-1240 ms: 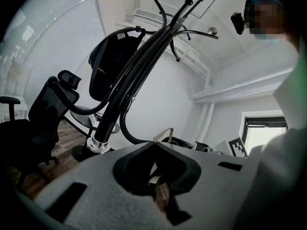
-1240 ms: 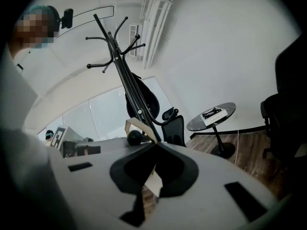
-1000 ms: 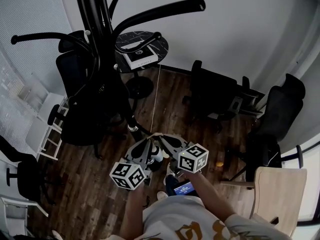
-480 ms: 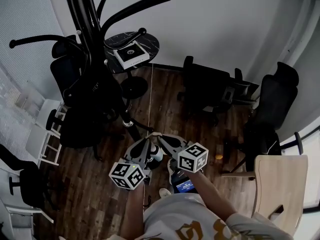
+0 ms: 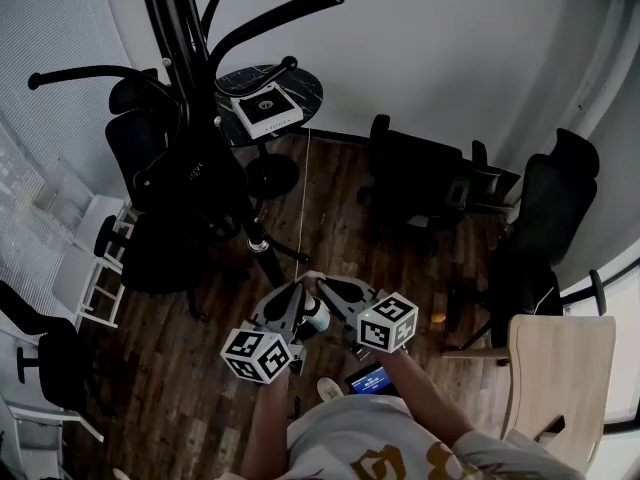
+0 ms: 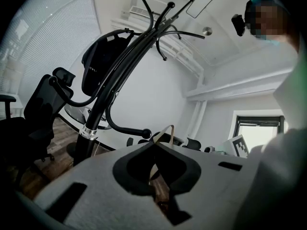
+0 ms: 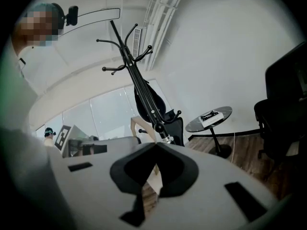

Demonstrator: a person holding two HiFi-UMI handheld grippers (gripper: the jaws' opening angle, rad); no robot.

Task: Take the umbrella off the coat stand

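A black coat stand (image 5: pixel 185 58) with curved hooks rises at the upper left of the head view. A bulky black folded thing with small white print, seemingly the umbrella (image 5: pixel 195 173), hangs against its pole. The stand (image 6: pixel 124 66) and that black bundle (image 6: pixel 103 56) also show in the left gripper view. In the right gripper view the stand (image 7: pixel 132 68) and the bundle (image 7: pixel 149 97) are farther off. My left gripper (image 5: pixel 298 286) and right gripper (image 5: pixel 325 283) are side by side low in front of me, short of the stand's base. Both are shut with nothing between the jaws.
A round dark table (image 5: pixel 300 83) carrying a white box (image 5: pixel 268 108) stands behind the stand. Black office chairs (image 5: pixel 420 183) (image 5: pixel 545 208) line the right wall. A pale wooden chair (image 5: pixel 555 368) is at the lower right, and white stools (image 5: pixel 85 278) at the left.
The head view has shifted a little, so the stand sits slightly differently in frame. Both grippers stay together, shut, in nearly the same place.
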